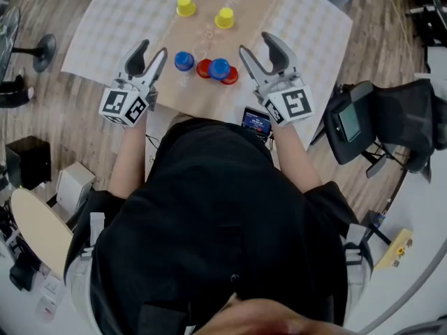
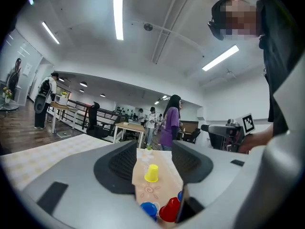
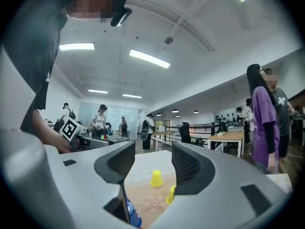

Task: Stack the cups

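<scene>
Two yellow cups stand upside down at the far side of the table. Nearer me sit a lone blue cup and a tight cluster: a red cup, a blue cup and another red cup. My left gripper hovers open just left of the lone blue cup, holding nothing. My right gripper is open and empty just right of the cluster. The left gripper view looks past its jaws at a yellow cup, a blue cup and a red cup. The right gripper view shows both yellow cups.
A pale patterned cloth with a tan runner covers the table. A phone lies at the near edge by my right hand. A black office chair stands to the right and a round black base on the floor to the left. People stand in the background.
</scene>
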The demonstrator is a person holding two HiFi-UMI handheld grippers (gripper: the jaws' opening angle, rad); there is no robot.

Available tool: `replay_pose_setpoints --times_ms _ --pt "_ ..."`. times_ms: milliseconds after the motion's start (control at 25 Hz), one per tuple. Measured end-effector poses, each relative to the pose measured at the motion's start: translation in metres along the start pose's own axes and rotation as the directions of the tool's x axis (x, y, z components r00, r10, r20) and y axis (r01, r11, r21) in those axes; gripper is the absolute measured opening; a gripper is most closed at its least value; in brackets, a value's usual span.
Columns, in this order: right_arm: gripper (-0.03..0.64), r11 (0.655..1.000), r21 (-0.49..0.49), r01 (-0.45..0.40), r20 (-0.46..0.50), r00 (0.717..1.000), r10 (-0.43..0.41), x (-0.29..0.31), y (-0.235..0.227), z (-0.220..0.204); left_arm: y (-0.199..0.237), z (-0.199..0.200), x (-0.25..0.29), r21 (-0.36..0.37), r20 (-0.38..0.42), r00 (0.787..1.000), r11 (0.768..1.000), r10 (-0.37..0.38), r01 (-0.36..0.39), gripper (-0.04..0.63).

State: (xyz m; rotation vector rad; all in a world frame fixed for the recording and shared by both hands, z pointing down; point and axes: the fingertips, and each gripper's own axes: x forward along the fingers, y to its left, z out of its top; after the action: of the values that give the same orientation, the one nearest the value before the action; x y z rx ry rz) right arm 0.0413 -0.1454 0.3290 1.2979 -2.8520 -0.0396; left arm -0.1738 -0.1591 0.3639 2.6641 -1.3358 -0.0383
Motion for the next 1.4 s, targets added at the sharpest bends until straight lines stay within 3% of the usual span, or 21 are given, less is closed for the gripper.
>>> replay_pose_setpoints --times_ms 120,440,840,1080,1400 --pt "0.245 0.999 -0.005 0.034 0.022 0.999 -0.034 -0.006 -0.01 0.006 0.001 0.005 0.01 0.01 0.004 1.0 1.0 -0.011 0.011 0.227" --pt "0.239 0.986 0.077 0.145 -0.025 0.989 -0.144 -0.024 -0.041 -0.029 0.009 -0.001 0.037 0.034 -0.055 0.997 0.998 -0.05 0.052 0.227" --pt "0.232 0.97 0.164 0.179 -0.157 0.976 -0.153 0.002 -0.075 -0.094 0.067 -0.034 0.118 0.073 -0.19 0.98 0.994 -0.06 0.075 0.227" --pt "0.229 0.966 0.209 0.15 -0.233 0.967 -0.1 0.035 -0.081 -0.138 0.11 -0.088 0.184 0.121 -0.336 0.939 0.986 -0.069 0.116 0.232" --pt "0.225 0.942 0.284 0.181 -0.301 0.949 -0.091 0.057 -0.09 -0.188 0.145 -0.157 0.231 0.078 -0.454 0.889 0.992 -0.057 0.103 0.244"
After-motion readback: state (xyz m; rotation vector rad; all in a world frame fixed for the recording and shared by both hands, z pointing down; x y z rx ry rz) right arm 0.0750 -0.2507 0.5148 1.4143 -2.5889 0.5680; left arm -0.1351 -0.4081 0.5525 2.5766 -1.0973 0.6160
